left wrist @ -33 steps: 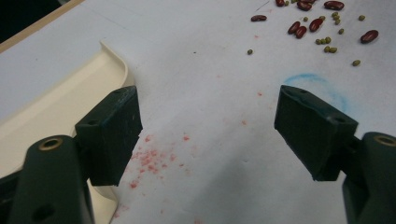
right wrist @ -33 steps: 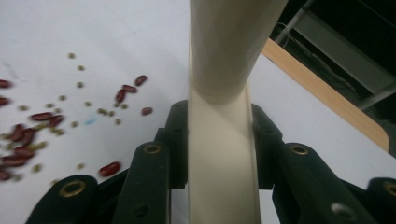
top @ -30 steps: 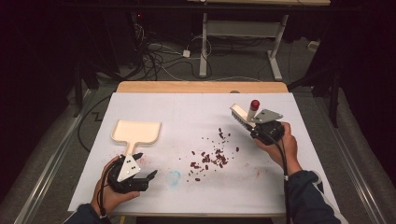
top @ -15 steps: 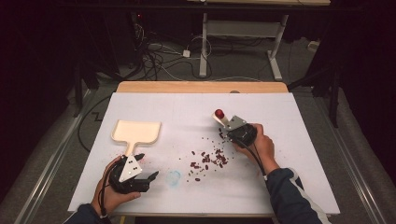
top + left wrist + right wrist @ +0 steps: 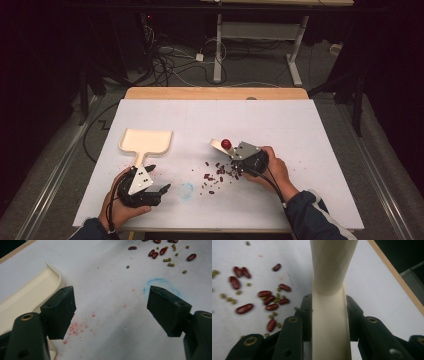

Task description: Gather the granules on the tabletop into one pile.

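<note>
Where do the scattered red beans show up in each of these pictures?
High view: red beans lie low centre, right of the blue ring.
Left gripper view: top right corner, beyond the blue ring.
Right gripper view: left half, beside the cream handle.
Shared landmark: the white sheet under them.

Black fingers (image 5: 60,312), brass screws, dark blue sleeves
</note>
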Tool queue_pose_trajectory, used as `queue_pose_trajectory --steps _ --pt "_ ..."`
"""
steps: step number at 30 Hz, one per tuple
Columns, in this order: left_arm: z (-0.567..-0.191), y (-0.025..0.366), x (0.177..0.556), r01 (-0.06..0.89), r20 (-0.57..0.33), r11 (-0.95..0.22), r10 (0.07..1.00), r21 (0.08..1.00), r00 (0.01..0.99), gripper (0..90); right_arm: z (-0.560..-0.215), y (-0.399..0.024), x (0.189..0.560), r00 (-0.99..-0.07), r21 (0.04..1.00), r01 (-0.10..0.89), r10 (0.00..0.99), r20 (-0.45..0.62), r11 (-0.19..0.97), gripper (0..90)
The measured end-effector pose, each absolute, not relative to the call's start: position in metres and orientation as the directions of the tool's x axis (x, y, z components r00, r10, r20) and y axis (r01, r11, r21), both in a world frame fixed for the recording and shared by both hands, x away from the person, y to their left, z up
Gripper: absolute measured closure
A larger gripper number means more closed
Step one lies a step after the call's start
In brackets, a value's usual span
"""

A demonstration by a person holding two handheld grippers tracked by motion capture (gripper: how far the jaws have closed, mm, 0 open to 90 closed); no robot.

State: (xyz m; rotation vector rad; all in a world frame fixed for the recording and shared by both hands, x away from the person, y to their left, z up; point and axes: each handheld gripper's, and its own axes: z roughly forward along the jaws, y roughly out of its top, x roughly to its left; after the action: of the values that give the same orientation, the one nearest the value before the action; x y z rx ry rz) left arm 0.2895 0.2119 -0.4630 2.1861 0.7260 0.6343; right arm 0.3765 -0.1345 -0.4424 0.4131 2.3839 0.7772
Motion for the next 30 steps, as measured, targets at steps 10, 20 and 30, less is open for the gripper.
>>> queue_pose_trajectory --steps 10,20,30 --pt "-0.463 0.211 0.289 0.296 0.213 -0.574 0.656 0.763 0.724 22.4 -0.432 -0.141 0.357 -0.807 0.626 0.058 0.406 -0.43 0.778 67.8" --pt "-0.463 0.211 0.289 0.295 0.217 -0.58 0.654 0.759 0.725 22.6 -0.411 -0.163 0.363 -0.756 0.693 0.08 0.497 -0.426 0.717 67.9" --pt "-0.465 0.209 0.291 0.303 0.214 -0.586 0.651 0.752 0.728 22.7 -0.427 -0.152 0.389 -0.715 0.677 0.066 0.508 -0.48 0.733 67.9"
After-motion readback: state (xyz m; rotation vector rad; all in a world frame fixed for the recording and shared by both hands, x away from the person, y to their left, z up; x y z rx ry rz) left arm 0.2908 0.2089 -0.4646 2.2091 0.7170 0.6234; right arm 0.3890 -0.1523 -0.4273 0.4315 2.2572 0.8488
